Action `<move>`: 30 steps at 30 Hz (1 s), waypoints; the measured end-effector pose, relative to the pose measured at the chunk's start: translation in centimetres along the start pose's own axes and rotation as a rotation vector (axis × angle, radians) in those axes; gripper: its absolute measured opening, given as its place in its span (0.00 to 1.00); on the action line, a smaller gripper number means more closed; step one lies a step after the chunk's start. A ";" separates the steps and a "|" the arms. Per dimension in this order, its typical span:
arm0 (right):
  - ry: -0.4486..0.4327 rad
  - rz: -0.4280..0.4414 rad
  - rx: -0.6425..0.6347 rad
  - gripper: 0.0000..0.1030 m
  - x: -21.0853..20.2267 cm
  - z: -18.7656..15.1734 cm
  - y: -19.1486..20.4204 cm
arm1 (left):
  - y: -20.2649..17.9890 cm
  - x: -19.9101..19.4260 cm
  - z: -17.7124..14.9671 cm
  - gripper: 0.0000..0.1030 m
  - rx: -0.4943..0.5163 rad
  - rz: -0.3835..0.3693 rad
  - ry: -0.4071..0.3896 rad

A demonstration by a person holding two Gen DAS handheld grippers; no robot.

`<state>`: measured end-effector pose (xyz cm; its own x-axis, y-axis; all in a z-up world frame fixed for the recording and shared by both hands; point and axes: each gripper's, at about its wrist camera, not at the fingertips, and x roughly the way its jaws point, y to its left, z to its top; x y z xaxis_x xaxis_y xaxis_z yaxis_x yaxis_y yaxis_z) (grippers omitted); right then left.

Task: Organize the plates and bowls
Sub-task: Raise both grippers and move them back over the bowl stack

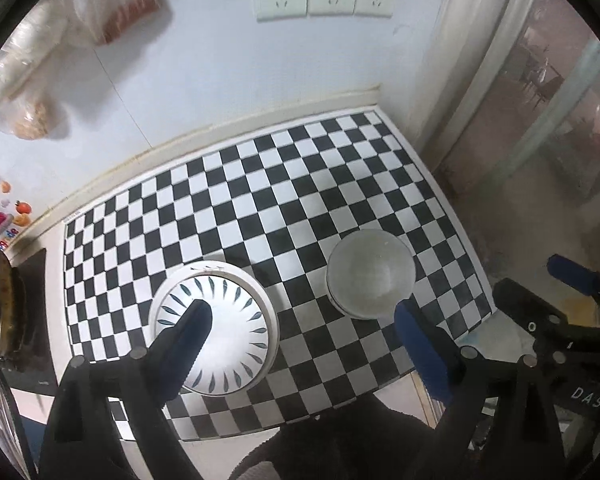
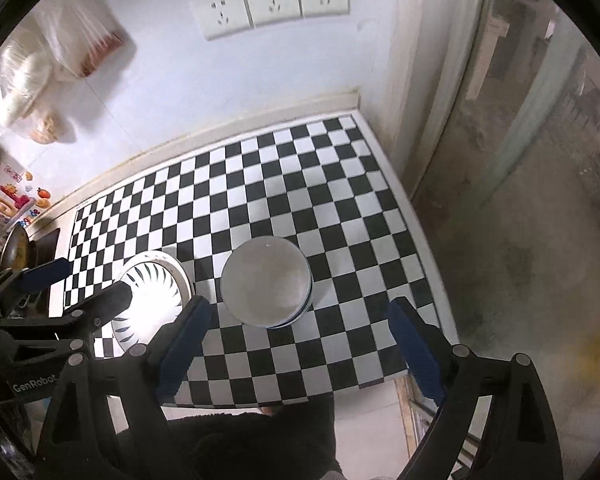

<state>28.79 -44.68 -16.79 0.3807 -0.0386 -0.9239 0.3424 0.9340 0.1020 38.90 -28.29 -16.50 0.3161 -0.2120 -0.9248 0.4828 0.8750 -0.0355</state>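
A stack of white plates (image 1: 220,320) with a dark leaf pattern sits at the near left of the checkered mat (image 1: 260,184). To its right stands a stack of pale bowls (image 1: 370,274). My left gripper (image 1: 302,310) hangs open above both, with one finger over the plates and the other by the bowls' near rim, and holds nothing. My right gripper (image 1: 528,276) shows at the right edge. In the right wrist view the bowls (image 2: 266,280) lie just beyond my right gripper (image 2: 299,307), which is open and empty. The plates (image 2: 152,292) are at the left, under my left gripper (image 2: 80,286).
The mat (image 2: 300,184) ends at a wall with three sockets (image 2: 272,4). Plastic bags (image 1: 40,60) hang at the upper left. A dark pan (image 1: 0,300) sits on a stove at the left edge. A glass door (image 2: 520,160) stands to the right. A dark sleeve (image 2: 260,440) is below.
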 end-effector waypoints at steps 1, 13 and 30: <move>-0.008 -0.001 0.001 0.90 -0.7 -0.2 0.0 | 0.1 -0.5 -0.1 0.91 0.000 0.002 -0.008; -0.052 0.020 0.019 0.90 -5.1 -0.9 0.0 | -1.2 -3.4 -1.2 0.91 0.027 -0.018 -0.038; 0.089 0.047 0.124 0.90 7.2 0.8 -3.7 | 0.3 11.1 0.8 0.91 -0.075 -0.080 0.192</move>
<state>30.91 -48.71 -23.55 0.3235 0.0410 -0.9453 0.4312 0.8829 0.1859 43.22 -30.76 -26.43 0.1145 -0.2017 -0.9727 0.4362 0.8899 -0.1332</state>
